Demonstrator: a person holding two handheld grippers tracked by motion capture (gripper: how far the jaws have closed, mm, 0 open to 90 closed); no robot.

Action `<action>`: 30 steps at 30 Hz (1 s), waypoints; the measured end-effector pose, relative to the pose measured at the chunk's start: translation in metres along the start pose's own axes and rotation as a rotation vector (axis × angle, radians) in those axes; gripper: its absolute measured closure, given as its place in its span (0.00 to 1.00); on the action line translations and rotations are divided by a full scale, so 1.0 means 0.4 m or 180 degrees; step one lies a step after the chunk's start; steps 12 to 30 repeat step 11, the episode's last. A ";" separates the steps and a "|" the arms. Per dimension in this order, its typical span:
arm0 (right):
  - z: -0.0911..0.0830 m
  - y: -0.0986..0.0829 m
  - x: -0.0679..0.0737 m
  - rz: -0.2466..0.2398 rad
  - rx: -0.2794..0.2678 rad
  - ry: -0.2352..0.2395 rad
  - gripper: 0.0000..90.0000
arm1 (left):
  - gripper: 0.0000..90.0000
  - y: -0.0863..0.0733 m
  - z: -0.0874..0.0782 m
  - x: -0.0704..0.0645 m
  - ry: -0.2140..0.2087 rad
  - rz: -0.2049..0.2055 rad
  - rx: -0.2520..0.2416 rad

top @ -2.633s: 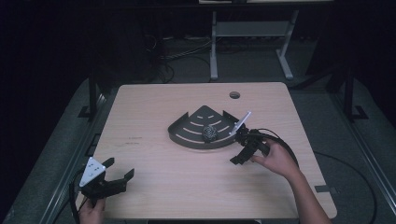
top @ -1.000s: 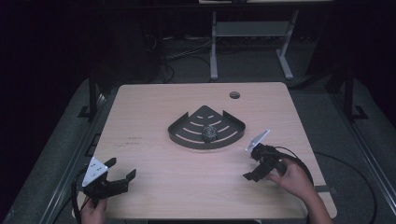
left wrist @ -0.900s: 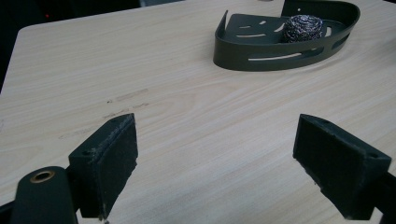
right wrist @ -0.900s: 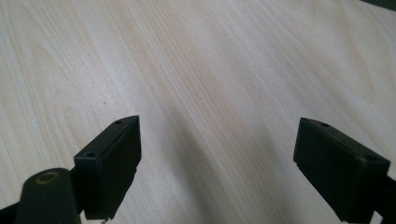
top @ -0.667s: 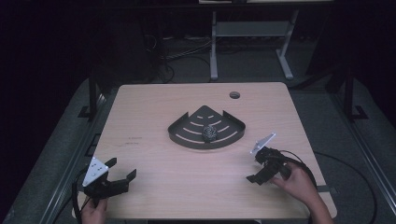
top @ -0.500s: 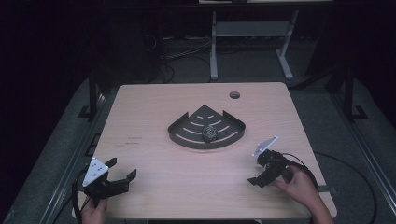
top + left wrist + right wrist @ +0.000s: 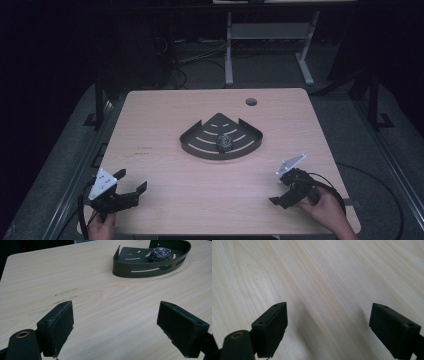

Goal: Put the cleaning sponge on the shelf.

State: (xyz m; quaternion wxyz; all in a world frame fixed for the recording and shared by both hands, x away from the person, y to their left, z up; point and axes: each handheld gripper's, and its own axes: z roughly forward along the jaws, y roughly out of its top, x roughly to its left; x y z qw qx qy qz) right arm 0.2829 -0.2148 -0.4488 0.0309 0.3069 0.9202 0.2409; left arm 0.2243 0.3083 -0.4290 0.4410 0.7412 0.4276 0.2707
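Scouring ball [image 7: 224, 142] of steel wool sits inside the dark corner tray [image 7: 200, 145] at mid-tabletop [image 7: 200, 200] in the high view, toward the tray's curved front wall. Left tool [image 7: 131, 186] rests at the near left corner, jaws spread with nothing between them; right tool [image 7: 281, 191] sits at the near right, held by a hand [image 7: 325, 205], well apart from the tray.

Left tool's view looks along its own spread jaws across bare wood to the tray [image 7: 125, 267], with the ball [image 7: 161, 254] lying against the far side of it.

Right tool's view has both jaws wide apart, released, over bare wood grain [image 7: 324, 277].

Judged from this, placing is finished and both tools sit parked. Any further move would call for reaching back to the tray and closing gently on the springy ball.
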 end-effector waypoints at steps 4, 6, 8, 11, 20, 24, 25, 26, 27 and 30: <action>-0.002 -0.012 0.007 0.0013 -0.0022 -0.0017 0.16 | 0.15 0.001 0.001 -0.001 -0.0006 0.0006 0.0003; -0.003 -0.017 0.012 0.0026 -0.0037 -0.0009 0.16 | 0.15 0.001 0.001 -0.002 -0.0007 0.0007 0.0005; -0.005 -0.023 0.016 0.0022 -0.0066 -0.0030 0.16 | 0.15 0.001 0.001 -0.003 -0.0010 0.0005 0.0001; -0.012 -0.034 0.023 0.0050 -0.0151 -0.0038 0.16 | 0.15 0.003 0.002 -0.003 -0.0013 0.0001 -0.0004; -0.012 -0.034 0.023 0.0050 -0.0151 -0.0038 0.16 | 0.15 0.003 0.002 -0.003 -0.0013 0.0001 -0.0004; -0.012 -0.034 0.023 0.0050 -0.0151 -0.0038 0.16 | 0.15 0.003 0.002 -0.003 -0.0013 0.0001 -0.0004; -0.012 -0.034 0.023 0.0050 -0.0151 -0.0038 0.16 | 0.15 0.003 0.002 -0.003 -0.0013 0.0001 -0.0004; -0.012 -0.034 0.023 0.0050 -0.0151 -0.0038 0.16 | 0.15 0.003 0.002 -0.003 -0.0013 0.0001 -0.0004; -0.012 -0.034 0.023 0.0050 -0.0151 -0.0038 0.16 | 0.15 0.003 0.002 -0.003 -0.0013 0.0001 -0.0004; -0.012 -0.034 0.023 0.0050 -0.0151 -0.0038 0.16 | 0.15 0.003 0.002 -0.003 -0.0013 0.0001 -0.0004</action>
